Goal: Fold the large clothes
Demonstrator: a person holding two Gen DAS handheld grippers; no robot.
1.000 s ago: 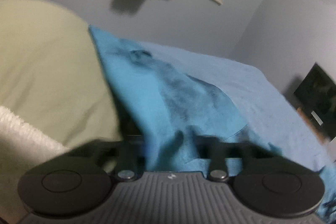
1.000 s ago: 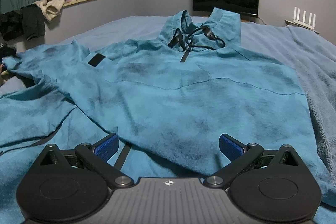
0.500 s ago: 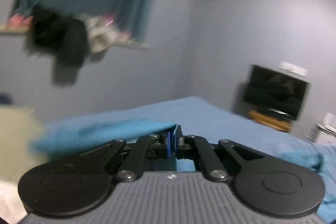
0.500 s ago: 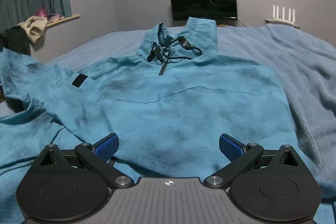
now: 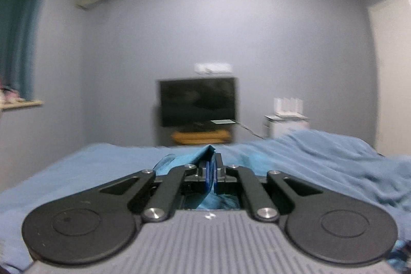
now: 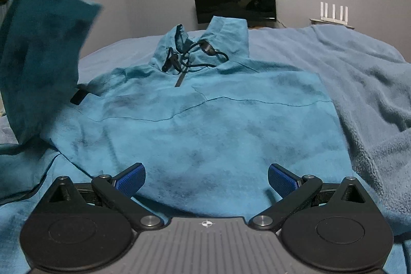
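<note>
A large teal hooded sweatshirt of soft, mottled fleece-like fabric [image 6: 205, 125] lies face up across a bed, its hood and dark drawstrings toward twelve o'clock in the right wrist view. Its body is spread mostly flat. At nine to ten o'clock in that view, one sleeve [image 6: 43, 50] is raised off the bed and hangs as a limp panel, its top edge held up at the frame's corner.

The left gripper [image 5: 212, 172] has its blue pads pressed together on a small peak of the teal cloth, which pokes up just past the fingertips. The right gripper [image 6: 205, 177] hovers at six o'clock over the lower hem with its fingers spread wide and nothing between them.

The garment looks light but bulky, and entirely soft: it should drape and sag wherever unsupported, and a single layer could slip from a shallow pinch. Good holds would likely be thick seamed spots, such as the cuff, shoulder seam or hem corners, gripped deep.

Under the sweatshirt is a pale blue bedsheet [image 6: 123, 53]. A rumpled blue plush blanket [image 6: 372, 99] lies at three o'clock, touching the sweatshirt's side. Beyond, a dark flat television [image 6: 234, 0] stands against a grey wall at twelve o'clock, with a white router [image 6: 333, 13] at one o'clock.
</note>
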